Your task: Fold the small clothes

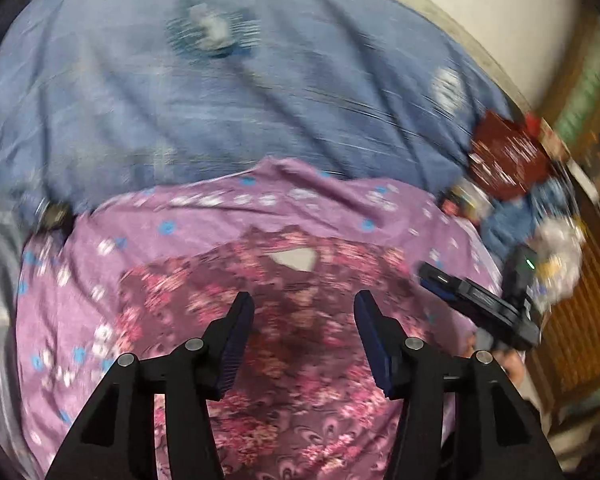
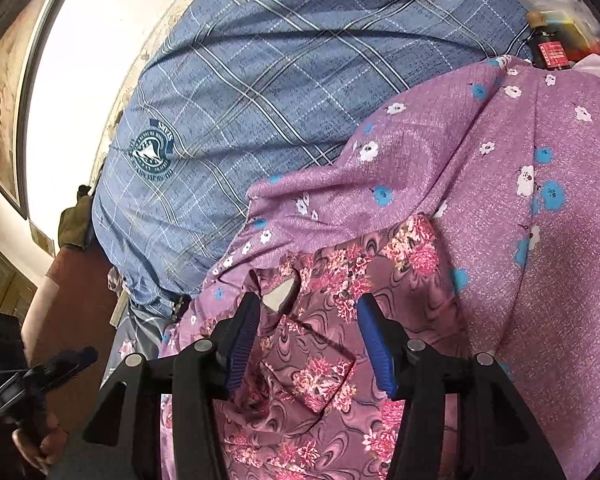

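A small dark-pink floral garment (image 1: pixel 300 360) lies spread on a lilac cloth (image 1: pixel 204 220) printed with blue and white flowers. Its neck opening (image 2: pixel 278 294) and a patch pocket (image 2: pixel 312 368) show in the right wrist view. My left gripper (image 1: pixel 304 314) hangs open over the garment's middle, with nothing between its blue pads; the picture is blurred. My right gripper (image 2: pixel 308 318) is open too, just above the garment (image 2: pixel 340 280) near the neck opening and pocket. In the left wrist view the right gripper (image 1: pixel 430 276) comes in from the right edge of the lilac cloth.
A blue plaid bedsheet (image 2: pixel 260 80) covers the bed beyond the cloths, up to a white wall (image 2: pixel 100 60). A maroon item (image 1: pixel 508 156) and mixed clutter lie at the bed's right edge. A dark bottle (image 2: pixel 548 48) stands behind the lilac cloth. A hand holds the left gripper (image 2: pixel 70 362).
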The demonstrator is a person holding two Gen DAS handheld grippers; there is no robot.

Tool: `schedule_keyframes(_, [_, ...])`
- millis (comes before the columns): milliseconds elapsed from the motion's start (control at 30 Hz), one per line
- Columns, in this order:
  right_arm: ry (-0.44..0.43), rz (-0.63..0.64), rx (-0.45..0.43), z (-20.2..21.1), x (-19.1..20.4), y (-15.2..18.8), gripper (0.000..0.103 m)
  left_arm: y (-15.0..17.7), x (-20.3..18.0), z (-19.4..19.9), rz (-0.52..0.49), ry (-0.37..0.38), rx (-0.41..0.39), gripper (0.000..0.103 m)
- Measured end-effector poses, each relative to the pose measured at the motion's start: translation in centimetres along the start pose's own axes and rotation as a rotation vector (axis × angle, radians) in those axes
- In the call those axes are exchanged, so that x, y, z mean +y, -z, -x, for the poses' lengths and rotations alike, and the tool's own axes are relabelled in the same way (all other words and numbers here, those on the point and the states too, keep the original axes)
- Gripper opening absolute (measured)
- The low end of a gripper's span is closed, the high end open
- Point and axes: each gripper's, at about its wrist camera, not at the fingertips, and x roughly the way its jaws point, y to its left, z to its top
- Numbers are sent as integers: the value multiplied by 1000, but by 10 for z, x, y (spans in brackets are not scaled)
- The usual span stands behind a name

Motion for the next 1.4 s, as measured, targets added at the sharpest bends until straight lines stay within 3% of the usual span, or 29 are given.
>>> schedule_keyframes(167, [-13,-44,113,-22,-6,5,53,35,58,-24,149,-149,28,52])
schedule_keyframes(267, [29,-70,207,-46,-13,12,46,54,87,-45,244,-198,60,51])
schedule_keyframes(367, [47,-106,251,-64,-21,17,41,64,104,-62,293,-232,42,51])
schedule_keyframes(633, [108,33,261,-81,2,26,41,97,126,-104,353,-266,68,51])
schedule_keyframes(733, [154,127,270,-82,15,32,39,104,128,-106,348,-261,25,52])
schedule_keyframes(767, [169,161,278,-83,19,34,31,106,126,-106,336,-266,14,53])
schedule_keyframes(800, [195,200,286,-85,24,38,13,108,125,-106,330,-269,3,53])
schedule_keyframes(900, [246,280,289,-84,35,44,8,115,126,-106,319,-260,-38,53])
schedule_keyframes(1000, [253,286,267,-71,38,45,7,122,125,-106,305,-254,-71,54])
schedule_keyframes(1200, [290,237,113,-12,27,39,6,124,123,-105,305,-270,-79,54])
schedule_keyframes(1267, [337,203,112,-3,15,40,0,125,121,-101,302,-283,-74,54])
schedule_keyframes(1333, [466,223,115,-1,2,44,0,125,119,-100,299,-293,-63,54])
schedule_keyframes(1367, [458,200,156,-3,-5,44,1,125,118,-98,299,-294,-59,54])
schedule_keyframes(1400, [405,141,182,-3,-11,43,8,126,117,-97,299,-296,-55,54])
